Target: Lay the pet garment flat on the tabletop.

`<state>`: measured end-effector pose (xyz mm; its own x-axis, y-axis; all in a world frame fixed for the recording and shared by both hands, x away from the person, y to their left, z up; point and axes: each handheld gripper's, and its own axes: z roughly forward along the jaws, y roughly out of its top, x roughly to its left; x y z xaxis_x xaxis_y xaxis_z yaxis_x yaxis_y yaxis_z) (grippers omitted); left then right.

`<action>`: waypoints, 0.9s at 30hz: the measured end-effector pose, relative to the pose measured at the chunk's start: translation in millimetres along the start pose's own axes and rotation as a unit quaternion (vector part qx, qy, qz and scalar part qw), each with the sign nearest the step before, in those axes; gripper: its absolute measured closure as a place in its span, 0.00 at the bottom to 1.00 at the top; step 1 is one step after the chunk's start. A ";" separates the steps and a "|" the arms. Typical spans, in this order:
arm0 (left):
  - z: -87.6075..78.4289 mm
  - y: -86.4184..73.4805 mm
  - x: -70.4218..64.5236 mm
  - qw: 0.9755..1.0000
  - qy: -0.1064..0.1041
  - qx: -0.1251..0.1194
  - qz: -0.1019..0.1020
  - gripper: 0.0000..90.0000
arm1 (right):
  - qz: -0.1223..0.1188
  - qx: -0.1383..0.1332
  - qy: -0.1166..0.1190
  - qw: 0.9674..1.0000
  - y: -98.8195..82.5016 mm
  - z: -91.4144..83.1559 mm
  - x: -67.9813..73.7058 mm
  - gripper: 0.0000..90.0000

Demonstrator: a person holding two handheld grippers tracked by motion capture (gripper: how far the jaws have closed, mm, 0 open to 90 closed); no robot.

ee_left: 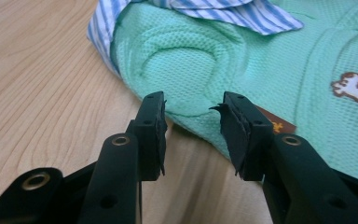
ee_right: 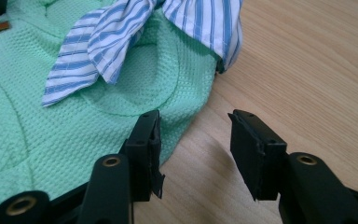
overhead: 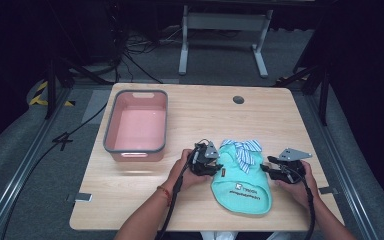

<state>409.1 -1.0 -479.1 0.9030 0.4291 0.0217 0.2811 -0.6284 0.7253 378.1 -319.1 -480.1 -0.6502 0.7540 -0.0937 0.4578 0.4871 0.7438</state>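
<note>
A small mint-green knit shirt (overhead: 242,187) with a blue-and-white striped bow (overhead: 242,150) lies flat near the table's front edge. My left gripper (overhead: 215,167) sits at the shirt's left edge and my right gripper (overhead: 269,170) at its right edge. In the left gripper view, the left gripper (ee_left: 193,100) is open, low over the wood, and the shirt's (ee_left: 261,70) hem lies just past the tips. In the right gripper view, the right gripper (ee_right: 193,119) is open too. Its left jaw rests by the shirt's (ee_right: 51,135) edge, with bare wood between the jaws.
A pink bin with a grey rim (overhead: 135,93) stands on the left half of the wooden table (overhead: 205,115). A round cable hole (overhead: 238,99) is near the far edge. Cables trail from both grippers along the person's forearms.
</note>
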 end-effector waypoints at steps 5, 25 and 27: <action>0.3 -2.7 4.0 1.000 0.001 0.003 -0.004 0.69 | 0.004 0.006 -0.015 1.000 0.3 0.1 -3.4 0.59; -33.6 -0.2 9.6 0.999 0.023 0.019 0.021 0.60 | -0.007 -0.011 -0.008 1.000 19.8 -4.9 -2.2 0.48; -47.1 -0.9 2.8 0.999 0.016 0.028 0.030 0.58 | -0.014 -0.023 0.006 1.000 22.9 -14.1 2.7 0.48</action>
<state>396.0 31.3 -447.3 0.9080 0.4101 0.0860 0.2460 -0.6877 0.6830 378.2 -312.2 -454.0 -0.6695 0.7351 -0.1070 0.4118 0.4872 0.7701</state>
